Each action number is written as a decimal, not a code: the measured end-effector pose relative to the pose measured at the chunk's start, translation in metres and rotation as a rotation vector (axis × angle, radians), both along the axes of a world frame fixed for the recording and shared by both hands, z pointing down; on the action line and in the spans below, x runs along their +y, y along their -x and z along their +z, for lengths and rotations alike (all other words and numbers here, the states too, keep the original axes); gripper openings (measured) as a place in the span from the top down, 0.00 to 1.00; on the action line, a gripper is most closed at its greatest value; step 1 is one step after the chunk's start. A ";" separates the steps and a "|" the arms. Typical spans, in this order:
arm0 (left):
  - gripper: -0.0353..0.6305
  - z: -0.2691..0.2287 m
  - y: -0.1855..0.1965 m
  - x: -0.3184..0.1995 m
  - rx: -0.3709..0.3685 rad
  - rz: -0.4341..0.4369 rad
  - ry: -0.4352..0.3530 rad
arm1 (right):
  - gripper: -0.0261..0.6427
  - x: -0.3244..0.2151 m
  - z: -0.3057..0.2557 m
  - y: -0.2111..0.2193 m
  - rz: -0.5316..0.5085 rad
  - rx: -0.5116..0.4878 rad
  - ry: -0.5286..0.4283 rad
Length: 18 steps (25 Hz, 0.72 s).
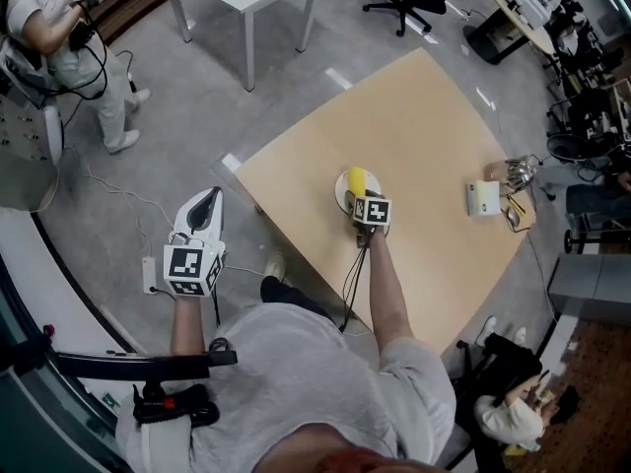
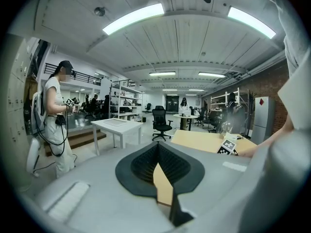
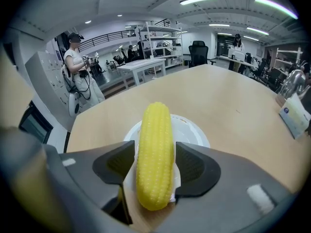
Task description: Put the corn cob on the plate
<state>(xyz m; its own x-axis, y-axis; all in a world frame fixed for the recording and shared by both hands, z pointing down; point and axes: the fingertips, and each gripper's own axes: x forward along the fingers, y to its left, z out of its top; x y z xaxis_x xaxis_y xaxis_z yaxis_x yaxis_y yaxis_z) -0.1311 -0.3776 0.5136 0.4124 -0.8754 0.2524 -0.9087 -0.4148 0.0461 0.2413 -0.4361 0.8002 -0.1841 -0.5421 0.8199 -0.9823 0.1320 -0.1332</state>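
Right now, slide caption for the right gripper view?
Open right gripper straddling a yellow corn cob that lies on a white plate.

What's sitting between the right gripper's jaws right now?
The corn cob, lying on the white plate; the right gripper view shows the jaws standing apart beside it.

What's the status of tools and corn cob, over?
Left tool shut, empty. Right tool open, straddling corn cob. Corn cob on plate. Nothing in the way.

Was open-plan office-cum-lab: strip lights [image 2: 133,17] ran overhead, metal shelving racks [image 2: 125,101] lined back, swivel chair [image 2: 161,121] and white desk [image 2: 117,126] stood about, brick wall [image 2: 266,85] at side.
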 end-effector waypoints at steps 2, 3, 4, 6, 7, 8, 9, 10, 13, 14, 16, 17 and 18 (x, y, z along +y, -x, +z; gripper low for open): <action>0.92 0.004 0.001 -0.005 0.001 0.006 -0.004 | 0.56 -0.004 0.000 -0.001 0.009 0.003 -0.013; 0.92 0.006 0.001 -0.007 0.002 0.010 -0.006 | 0.56 -0.005 0.000 -0.002 0.014 0.004 -0.018; 0.92 0.008 0.001 -0.008 0.003 0.013 -0.008 | 0.56 -0.005 0.000 -0.002 0.018 0.005 -0.023; 0.92 0.005 -0.001 -0.002 0.004 0.018 -0.013 | 0.56 0.000 -0.006 -0.005 0.027 0.005 -0.038; 0.92 0.001 -0.002 0.004 0.002 0.019 -0.017 | 0.56 0.006 -0.012 -0.006 0.032 0.003 -0.049; 0.92 -0.004 -0.004 0.011 0.000 0.020 -0.021 | 0.56 0.014 -0.018 -0.007 0.037 0.000 -0.059; 0.92 -0.008 -0.006 0.019 -0.002 0.022 -0.025 | 0.57 0.021 -0.025 -0.009 0.043 -0.004 -0.071; 0.92 -0.012 -0.008 0.026 -0.004 0.023 -0.028 | 0.57 0.028 -0.031 -0.009 0.048 -0.007 -0.084; 0.92 -0.022 -0.012 0.045 -0.009 0.030 -0.036 | 0.58 0.046 -0.050 -0.009 0.058 -0.018 -0.122; 0.92 -0.025 -0.013 0.051 -0.011 0.033 -0.038 | 0.58 0.051 -0.057 -0.009 0.060 -0.022 -0.136; 0.92 -0.027 -0.015 0.054 -0.013 0.041 -0.044 | 0.59 0.055 -0.068 -0.007 0.062 -0.028 -0.167; 0.92 -0.027 -0.015 0.054 -0.013 0.046 -0.047 | 0.59 0.053 -0.072 -0.006 0.062 -0.029 -0.182; 0.92 -0.026 -0.015 0.053 -0.013 0.050 -0.049 | 0.59 0.053 -0.076 -0.005 0.063 -0.030 -0.197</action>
<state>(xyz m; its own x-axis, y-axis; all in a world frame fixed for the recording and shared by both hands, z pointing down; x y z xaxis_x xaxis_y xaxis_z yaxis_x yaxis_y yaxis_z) -0.1165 -0.3242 0.4873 0.4533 -0.8651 0.2150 -0.8870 -0.4616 0.0129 0.2463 -0.3829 0.7243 -0.1674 -0.7024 0.6918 -0.9854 0.0968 -0.1401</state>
